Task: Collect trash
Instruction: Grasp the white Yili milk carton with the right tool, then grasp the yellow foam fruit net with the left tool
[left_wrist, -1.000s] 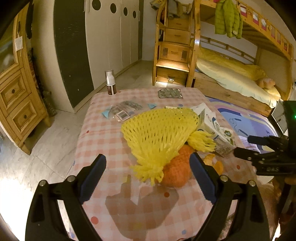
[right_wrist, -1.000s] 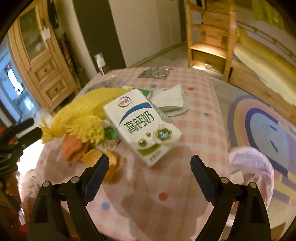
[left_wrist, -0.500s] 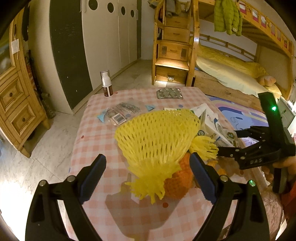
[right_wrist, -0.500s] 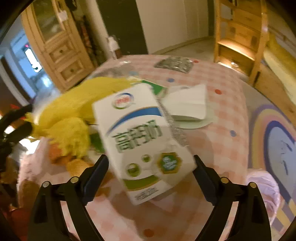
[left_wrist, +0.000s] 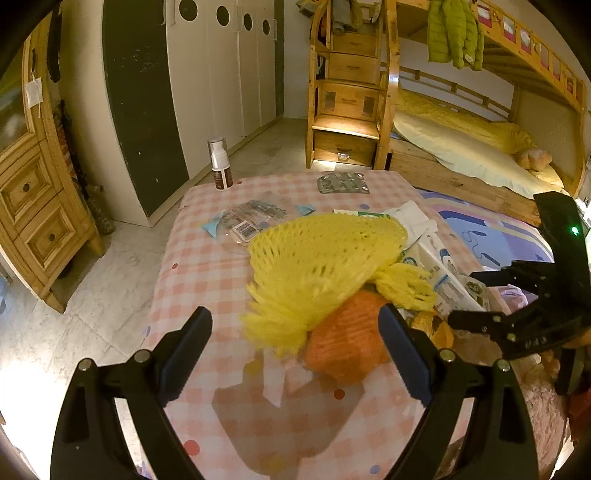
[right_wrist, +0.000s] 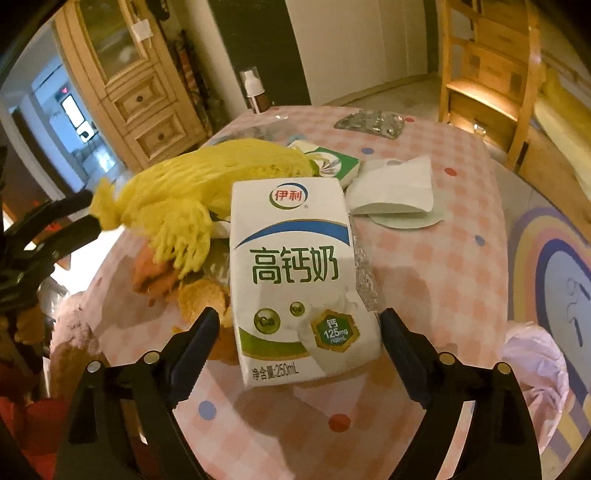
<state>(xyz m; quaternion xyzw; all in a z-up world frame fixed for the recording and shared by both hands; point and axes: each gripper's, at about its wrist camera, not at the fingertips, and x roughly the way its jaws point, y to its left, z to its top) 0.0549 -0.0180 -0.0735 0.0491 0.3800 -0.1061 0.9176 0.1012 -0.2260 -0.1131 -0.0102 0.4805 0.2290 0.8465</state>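
Observation:
A white milk carton (right_wrist: 295, 258) lies flat on the pink checked tablecloth (right_wrist: 443, 266). My right gripper (right_wrist: 299, 317) is open and straddles the carton's near end, its pads close beside the sides but not pressing. Left of the carton, a yellow foam fruit net (left_wrist: 325, 254) rests on an orange foam net (left_wrist: 343, 343), with orange peel (right_wrist: 203, 299) nearby. My left gripper (left_wrist: 293, 315) hovers open just in front of the two nets, holding nothing. In the left wrist view, the right gripper (left_wrist: 480, 295) sits at the right edge against the carton (left_wrist: 447, 280).
Behind the pile lie a white paper wrapper (right_wrist: 395, 192), a small green and white box (right_wrist: 328, 162), a blister pack (left_wrist: 343, 182) and a clear wrapper with a barcode (left_wrist: 247, 221). A spray bottle (left_wrist: 219, 162) stands at the far corner. A pink bag (right_wrist: 532, 362) hangs off the table's right side.
My right gripper has come down and forward onto the milk carton and rolled, so the carton now lies straight between its fingers. The left gripper has held still.

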